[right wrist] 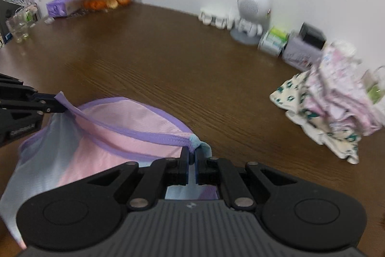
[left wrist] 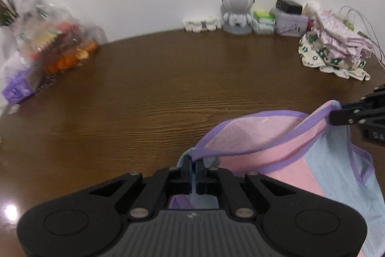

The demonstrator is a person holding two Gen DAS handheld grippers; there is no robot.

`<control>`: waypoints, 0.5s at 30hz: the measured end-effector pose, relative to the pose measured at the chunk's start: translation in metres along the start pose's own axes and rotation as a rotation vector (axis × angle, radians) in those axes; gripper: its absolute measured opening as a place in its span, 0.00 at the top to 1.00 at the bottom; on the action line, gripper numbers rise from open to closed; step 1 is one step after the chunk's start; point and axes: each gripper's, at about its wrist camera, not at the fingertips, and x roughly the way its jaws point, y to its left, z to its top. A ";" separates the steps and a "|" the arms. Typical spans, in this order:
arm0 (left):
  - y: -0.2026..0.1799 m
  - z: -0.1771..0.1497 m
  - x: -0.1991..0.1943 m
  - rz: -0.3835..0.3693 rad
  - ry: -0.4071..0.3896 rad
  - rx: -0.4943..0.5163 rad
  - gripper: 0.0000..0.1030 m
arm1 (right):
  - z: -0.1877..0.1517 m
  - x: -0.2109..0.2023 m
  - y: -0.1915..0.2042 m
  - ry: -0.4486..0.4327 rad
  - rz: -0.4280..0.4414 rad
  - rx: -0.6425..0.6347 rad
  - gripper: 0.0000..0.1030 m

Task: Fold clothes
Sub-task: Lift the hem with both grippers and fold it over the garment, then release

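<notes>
Two hand-held tools hold one small garment (left wrist: 276, 151) stretched between them over a brown wooden bench (left wrist: 144, 93). The left tool (left wrist: 194, 161) has its jaws nearly together on one end of the purple-trimmed waistband; the right tool (right wrist: 191, 157) is pinched the same way on the other end, at a pale blue corner. Each tool shows at the edge of the other's view, clamped on the band. The garment is mesh, pink and light blue with purple binding, and it hangs open below the band, its lower part drooping toward the near edge of the bench. No crease or fold shows in it; whether any of it rests on the wood cannot be told from these views.

At the far right of the bench sits a pile (right wrist: 332, 102) of other clothes, a cream piece with green print under pink-patterned ones. It looks loosely heaped rather than neatly stacked, though blur makes it hard to say whether those pieces are folded. That leaves the count open: the heap may be finished work or work waiting.

For the piece in hand, the judgement is that it is held spread and ready to be laid flat, with the folding of it yet to show. Along the wall stand a small white robot figure (left wrist: 237, 10), boxes (left wrist: 288, 16) and, at the far left, a bag of fruit (left wrist: 55, 40), all well apart from the garment.
</notes>
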 end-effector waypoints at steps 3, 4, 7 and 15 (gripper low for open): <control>0.008 0.003 0.013 -0.002 0.016 -0.022 0.93 | 0.008 0.040 -0.010 0.050 0.014 0.029 0.96; 0.010 0.005 0.016 -0.005 0.022 -0.034 0.91 | 0.007 0.044 -0.013 0.052 0.022 0.040 0.96; 0.018 0.005 0.022 -0.016 0.035 -0.076 0.75 | 0.006 0.053 -0.019 0.057 0.038 0.076 0.95; 0.042 -0.021 -0.020 -0.096 -0.089 -0.175 0.44 | -0.008 0.010 -0.049 -0.074 0.113 0.214 0.50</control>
